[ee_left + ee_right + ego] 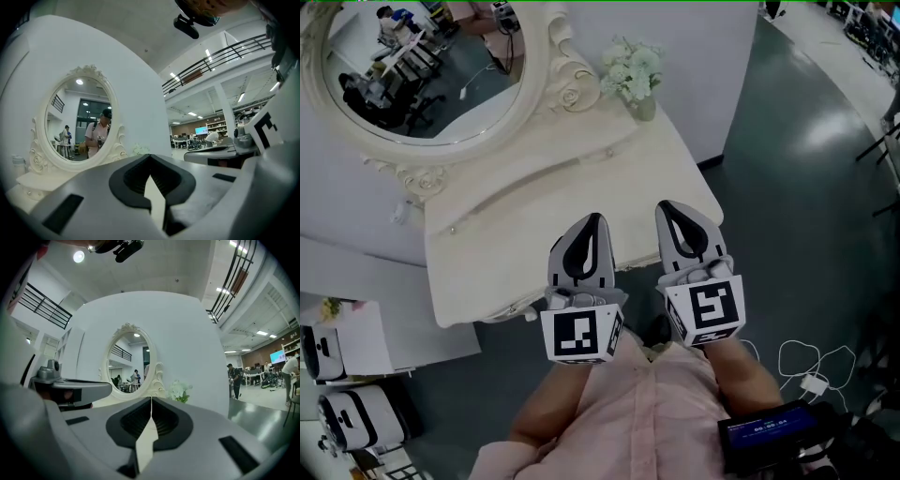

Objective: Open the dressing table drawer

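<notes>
**Head view**
- Dressing table [525, 211]: cream, carved, standing against a white partition wall [712, 66]. Its drawer front lies below the near edge and cannot be made out from this steep angle.
- Oval mirror [412, 75]: at the back of the top, in a scrolled frame.
- Vase of white flowers [634, 73]: on the back right corner of the top, just beside the mirror frame.
- Left gripper [594, 219] and right gripper [667, 205]: side by side, with their tips over the table's near edge and nothing between them and the table.
- Person's pink shirt [628, 412]: below the grippers.
- Dark device with a lit screen [767, 433]: at the lower right.
- White cable with an adapter [811, 382]: on the grey floor [806, 187], to the right of the table.
- White boxes [347, 412]: to the left of the table.

**Left gripper view**
- Left gripper [150, 157]: jaws closed together, holding nothing.
- Mirror [77, 122]: ahead and to the left, reflecting a person in pink.
- Flowers [139, 149]: just right of the mirror.
- Right gripper [243, 145]: alongside at the right.

**Right gripper view**
- Right gripper [151, 399]: jaws closed together and empty.
- Mirror [129, 364]: straight ahead.
- Flowers [179, 391]: beside the mirror.
- Left gripper [70, 390]: at the left.
- Person standing [233, 378]: far off on the right.
</notes>
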Demonstrator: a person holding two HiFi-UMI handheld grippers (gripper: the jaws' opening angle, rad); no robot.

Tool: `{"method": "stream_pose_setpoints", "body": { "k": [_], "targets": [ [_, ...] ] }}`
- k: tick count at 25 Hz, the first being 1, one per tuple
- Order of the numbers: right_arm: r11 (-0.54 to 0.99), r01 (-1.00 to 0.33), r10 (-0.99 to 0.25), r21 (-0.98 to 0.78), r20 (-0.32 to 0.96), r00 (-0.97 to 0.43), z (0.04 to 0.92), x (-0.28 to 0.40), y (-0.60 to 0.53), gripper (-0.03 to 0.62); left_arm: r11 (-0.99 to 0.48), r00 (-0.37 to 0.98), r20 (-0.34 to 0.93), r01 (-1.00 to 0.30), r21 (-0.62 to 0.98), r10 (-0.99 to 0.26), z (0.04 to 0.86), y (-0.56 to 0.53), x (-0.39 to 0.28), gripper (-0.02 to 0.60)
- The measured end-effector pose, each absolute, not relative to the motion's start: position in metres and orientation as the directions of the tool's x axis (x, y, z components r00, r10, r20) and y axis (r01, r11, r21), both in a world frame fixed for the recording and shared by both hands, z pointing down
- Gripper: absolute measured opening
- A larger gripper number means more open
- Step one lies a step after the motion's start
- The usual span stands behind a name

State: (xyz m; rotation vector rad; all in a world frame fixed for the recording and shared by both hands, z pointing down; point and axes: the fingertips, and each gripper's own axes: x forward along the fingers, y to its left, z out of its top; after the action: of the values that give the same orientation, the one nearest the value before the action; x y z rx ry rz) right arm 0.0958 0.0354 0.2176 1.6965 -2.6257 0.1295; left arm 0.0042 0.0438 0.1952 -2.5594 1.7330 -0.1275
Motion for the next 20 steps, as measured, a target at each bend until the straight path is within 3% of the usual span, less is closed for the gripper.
{"method": "stream_pose_setpoints", "body": {
  "k": [20],
  "targets": [
    [0.446,-0.892,-0.879,-0.072,0.151,-0.451,0.258,0.053,-0.067,0.018,-0.305,0.301,0.108,-0.952,-0.021,-0.947,0.235,-0.054,-0.048,0.021]
  ]
}}
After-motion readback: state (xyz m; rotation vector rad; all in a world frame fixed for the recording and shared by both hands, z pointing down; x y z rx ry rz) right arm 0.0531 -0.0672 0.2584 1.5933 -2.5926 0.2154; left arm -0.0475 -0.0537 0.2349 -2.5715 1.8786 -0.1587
